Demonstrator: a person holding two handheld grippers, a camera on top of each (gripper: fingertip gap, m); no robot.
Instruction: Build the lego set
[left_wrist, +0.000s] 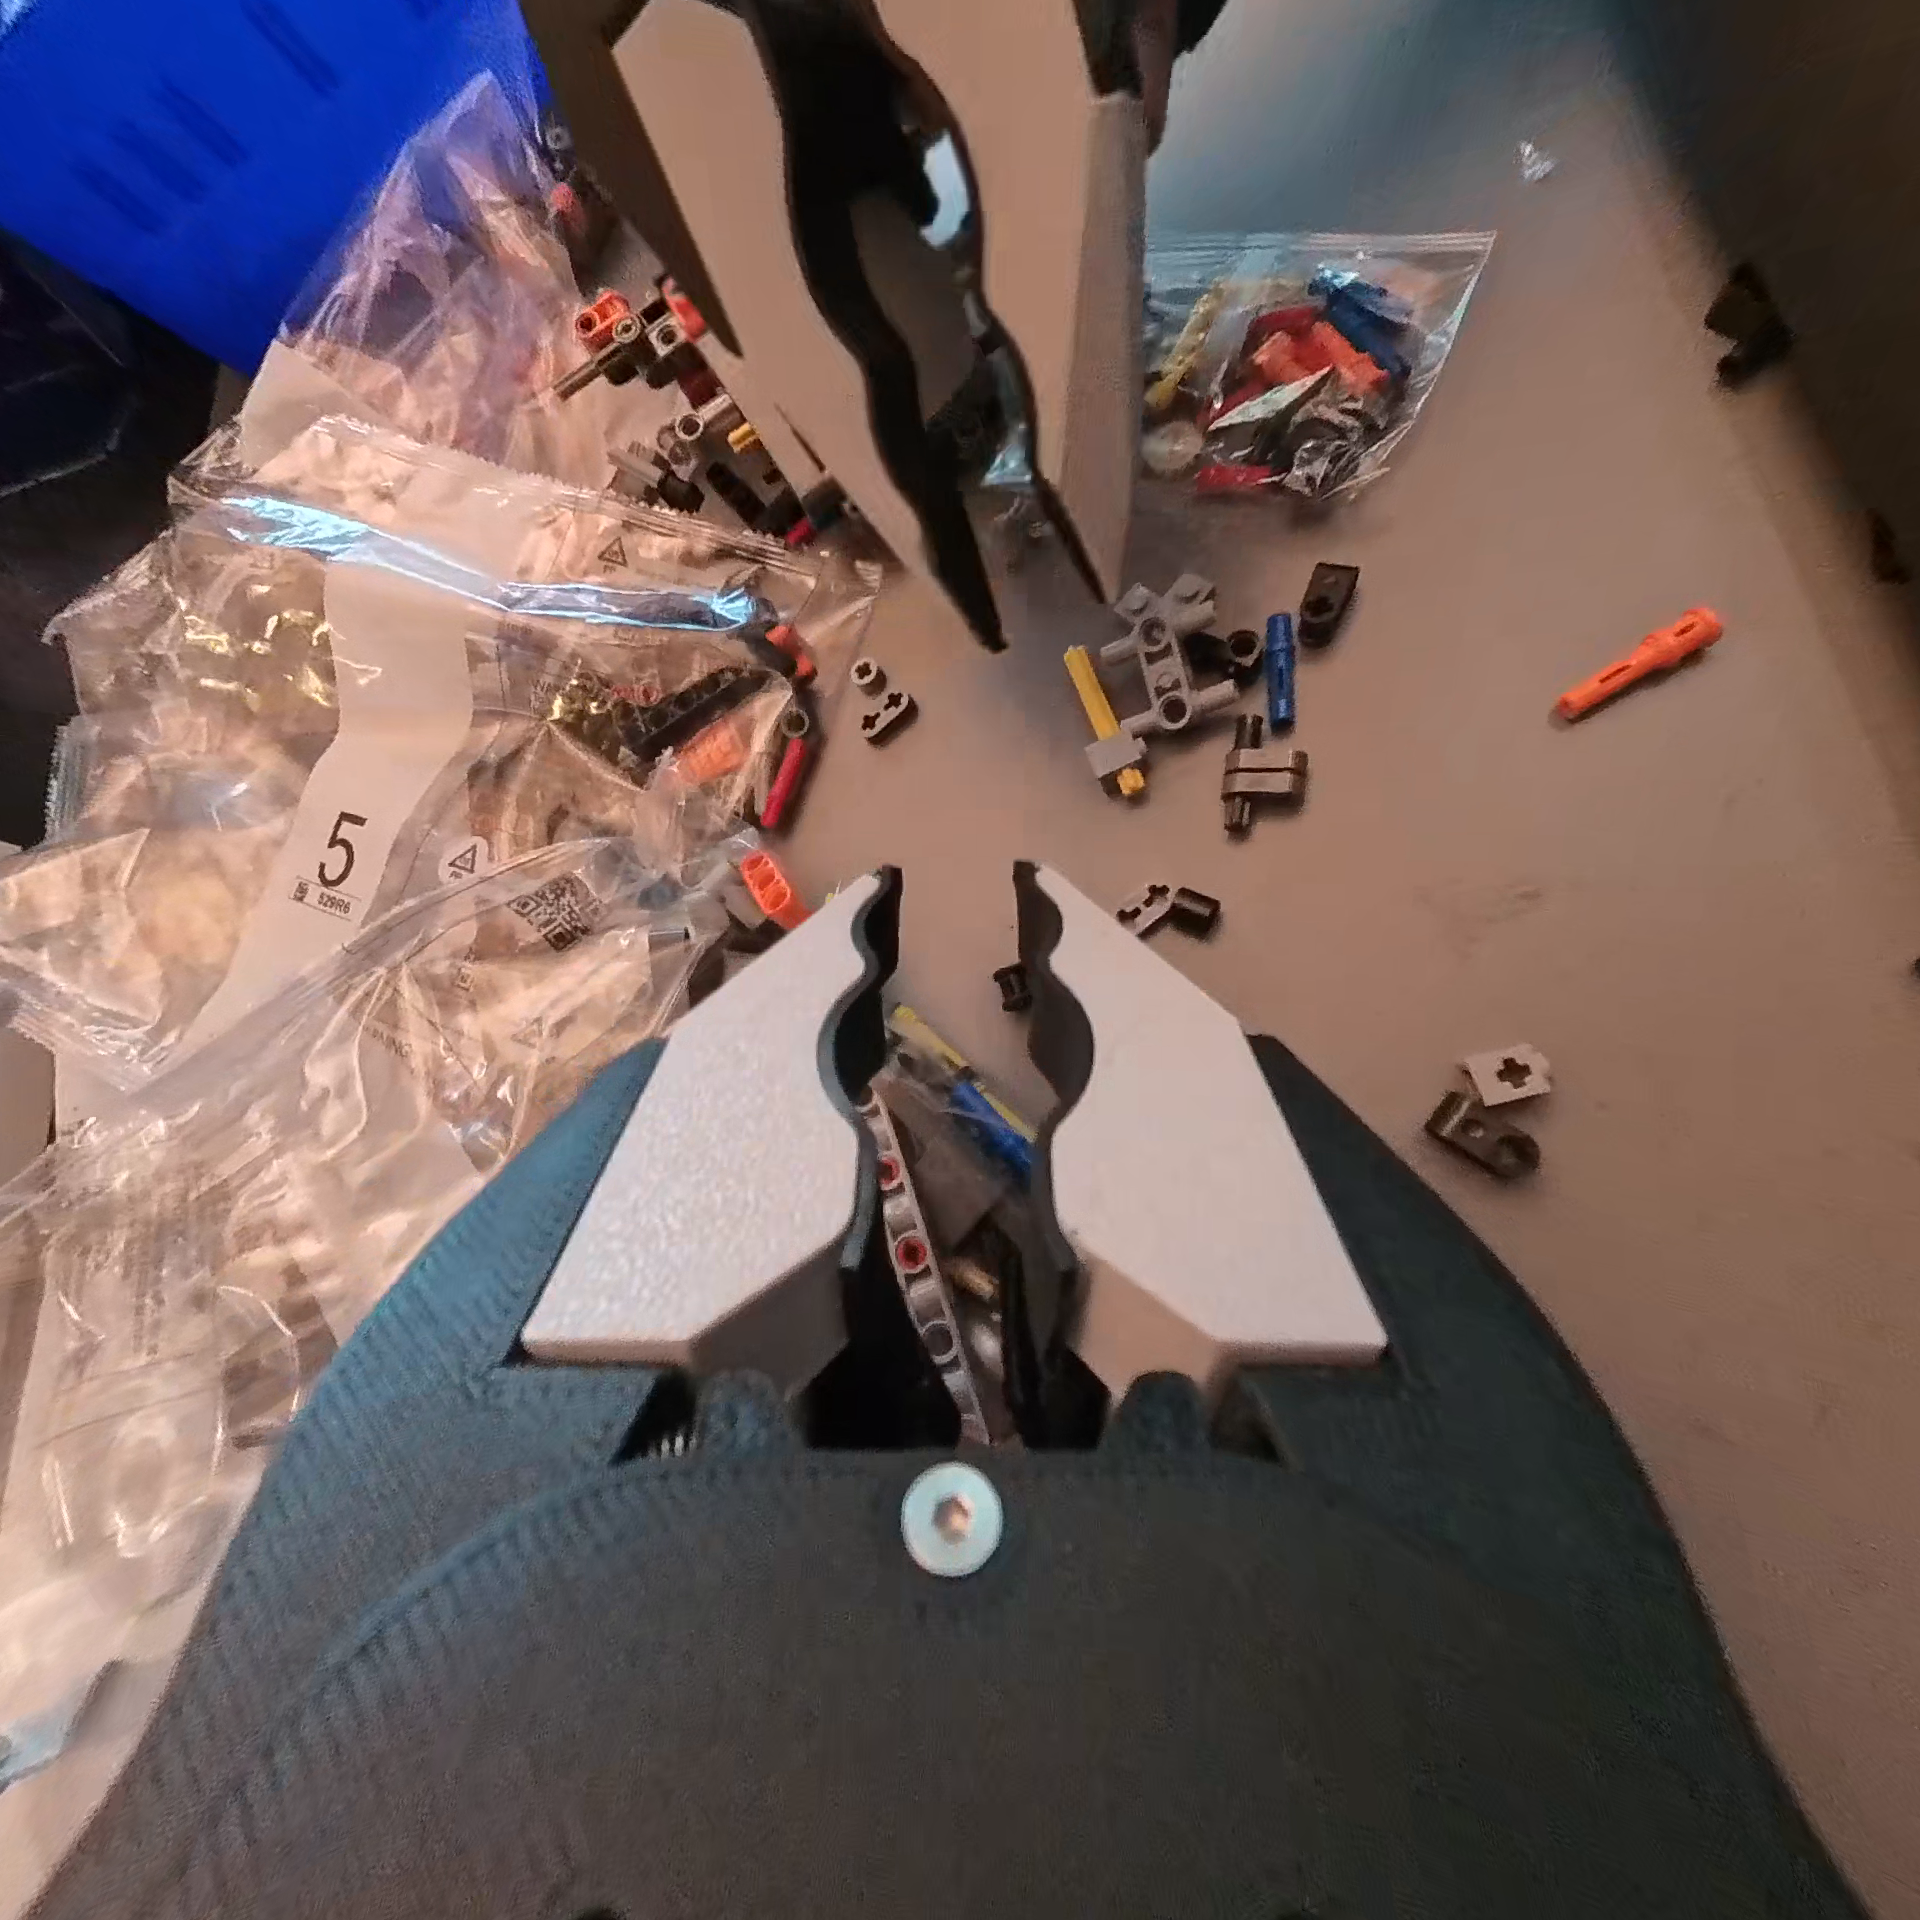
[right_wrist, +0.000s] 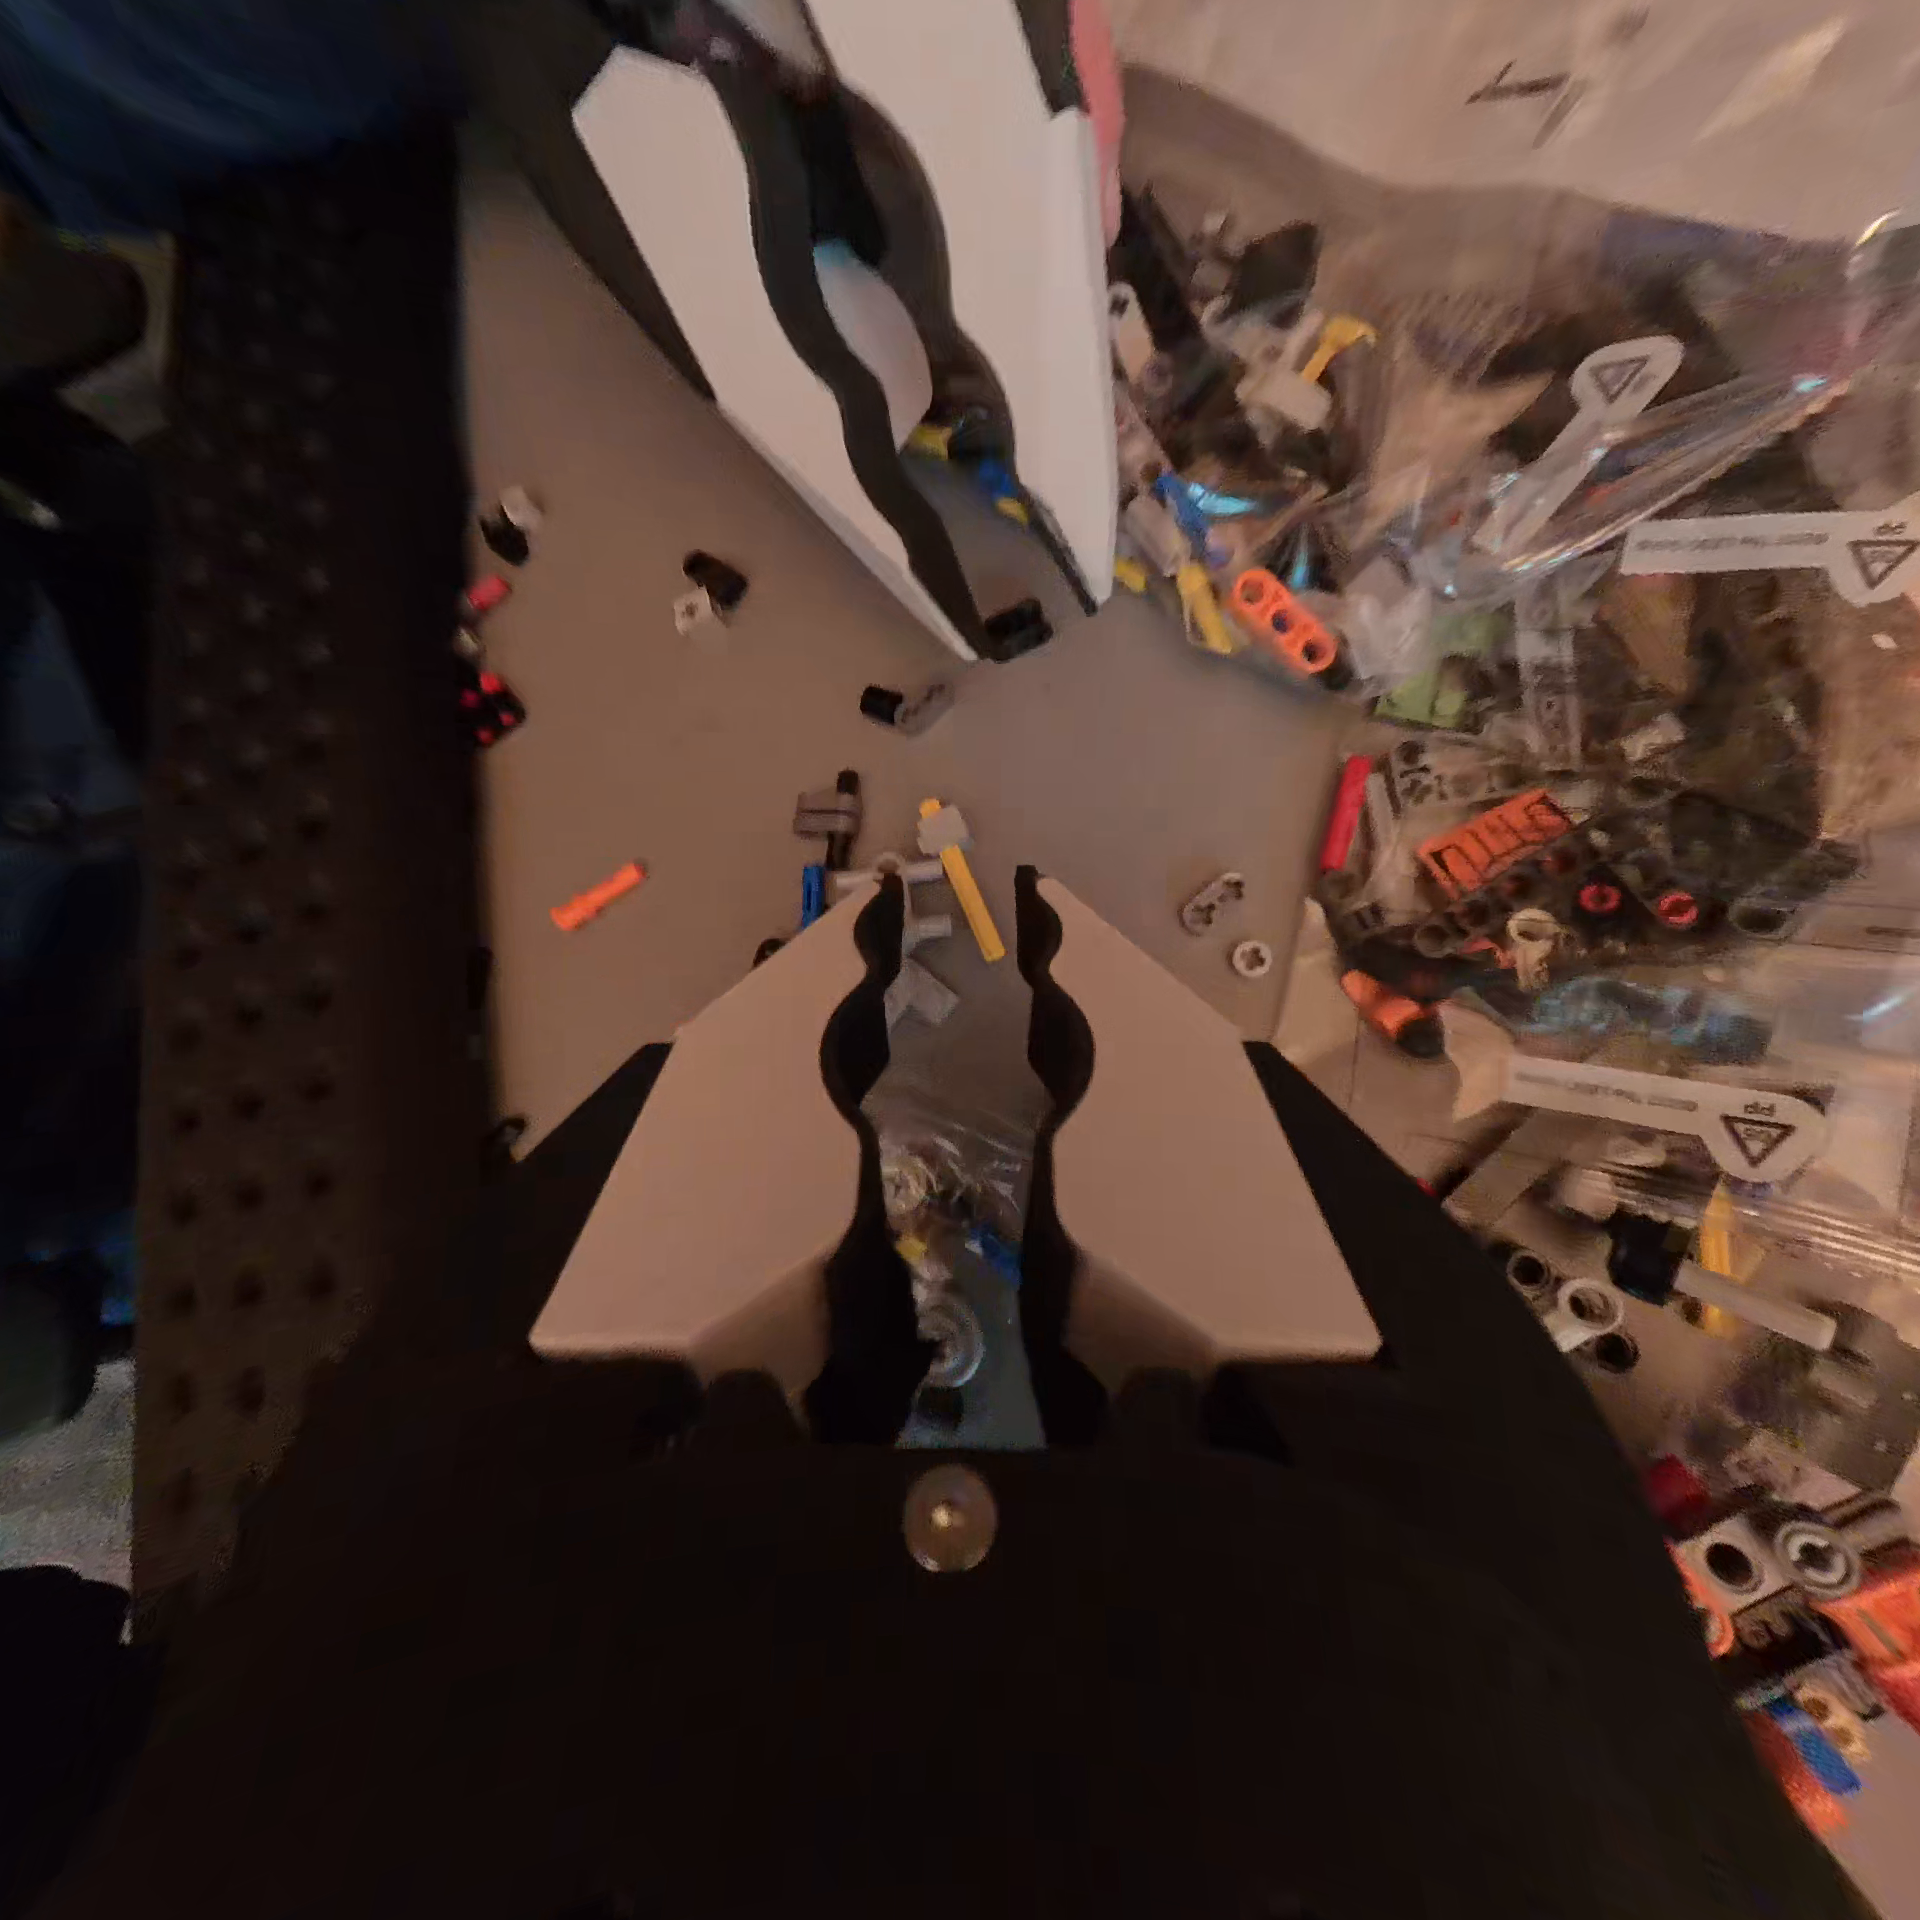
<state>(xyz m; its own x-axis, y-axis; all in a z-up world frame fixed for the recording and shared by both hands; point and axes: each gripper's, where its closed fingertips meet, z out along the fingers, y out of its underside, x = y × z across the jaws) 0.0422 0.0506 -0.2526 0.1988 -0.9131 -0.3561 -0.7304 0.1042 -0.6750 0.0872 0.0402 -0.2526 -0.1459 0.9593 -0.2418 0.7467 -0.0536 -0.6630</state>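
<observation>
The yellow axle (right_wrist: 961, 894) lies just ahead of the right gripper (right_wrist: 954, 883), running lengthwise between its narrowly parted, empty fingers (left gripper (left_wrist: 956, 883) likewise).

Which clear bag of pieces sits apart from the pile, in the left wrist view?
The small zip bag lies alone behind the loose pieces; the other bags overlap in a heap on the left.

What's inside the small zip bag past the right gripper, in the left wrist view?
The zip bag holds loose Lego parts: orange, red, blue and black pieces, a yellow one and a pale round one. The right gripper covers the bag's left edge, so anything there is hidden.
</observation>
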